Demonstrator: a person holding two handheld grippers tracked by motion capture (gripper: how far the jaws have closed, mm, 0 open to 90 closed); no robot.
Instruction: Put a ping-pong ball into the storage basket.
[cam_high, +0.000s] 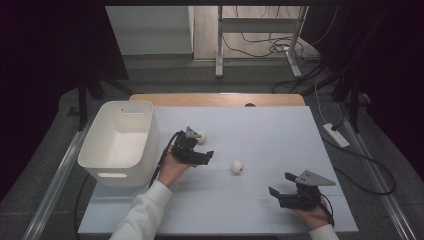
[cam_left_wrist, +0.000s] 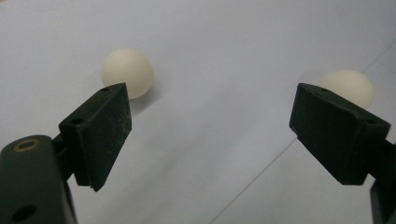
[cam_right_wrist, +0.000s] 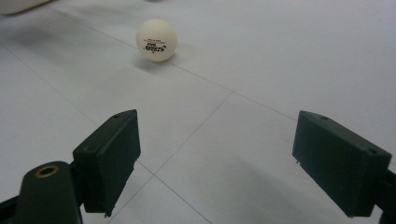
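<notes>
- High view: the left gripper (cam_high: 202, 148) hovers over the white table (cam_high: 260, 130), jaws spread wide and holding nothing, between two cream balls.
- One ball (cam_high: 201, 136) lies just beyond it; the other ball (cam_high: 237, 166) lies near its right.
- The right gripper (cam_high: 281, 186) gapes empty, well apart from both.
- A white bin (cam_high: 120, 142) stands at the left.

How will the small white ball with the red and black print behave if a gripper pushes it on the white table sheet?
The small white printed ball is round and rests free on the flat white sheet, so a nudge would probably send it rolling. It looks like a table-tennis ball: likely very light, smooth, and apt to slip from the right gripper unless the open jaws close centred.
</notes>
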